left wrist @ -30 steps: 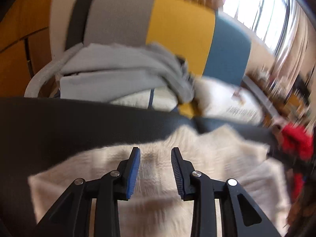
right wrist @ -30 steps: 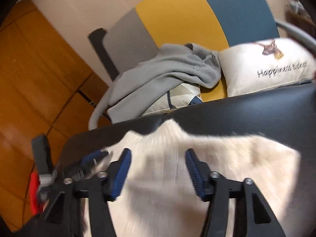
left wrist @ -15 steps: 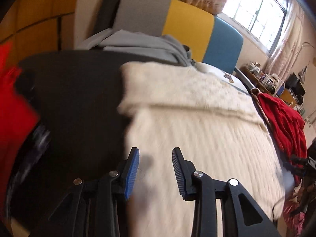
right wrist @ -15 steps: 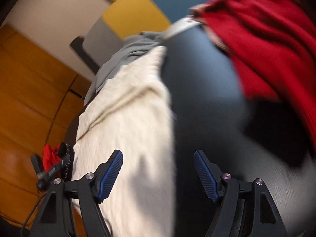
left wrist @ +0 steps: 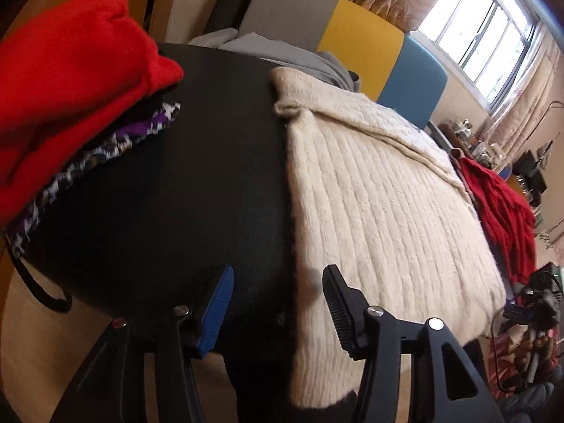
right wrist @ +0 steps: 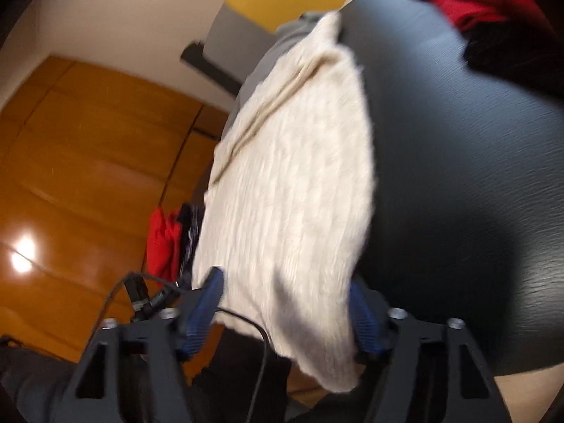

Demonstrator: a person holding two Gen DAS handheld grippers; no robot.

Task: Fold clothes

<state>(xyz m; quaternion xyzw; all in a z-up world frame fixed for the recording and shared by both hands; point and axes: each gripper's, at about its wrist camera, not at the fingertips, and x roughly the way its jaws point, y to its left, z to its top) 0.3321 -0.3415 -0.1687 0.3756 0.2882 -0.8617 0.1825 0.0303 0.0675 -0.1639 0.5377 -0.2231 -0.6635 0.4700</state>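
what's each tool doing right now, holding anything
left tool: opening, empty, over the cream sweater's edge.
right tool: closing, sweater hem between its jaws, no grip yet.

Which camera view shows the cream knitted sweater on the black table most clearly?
The left wrist view: the cream sweater lies sharp there, its ribs, its folded far end and three of its edges visible on the black table. The right wrist view shows the sweater blurred, its near end hanging over the table edge.

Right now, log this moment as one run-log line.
stage: fold | cream sweater flat on black table | left claw opening, empty | right claw closing around sweater's near corner
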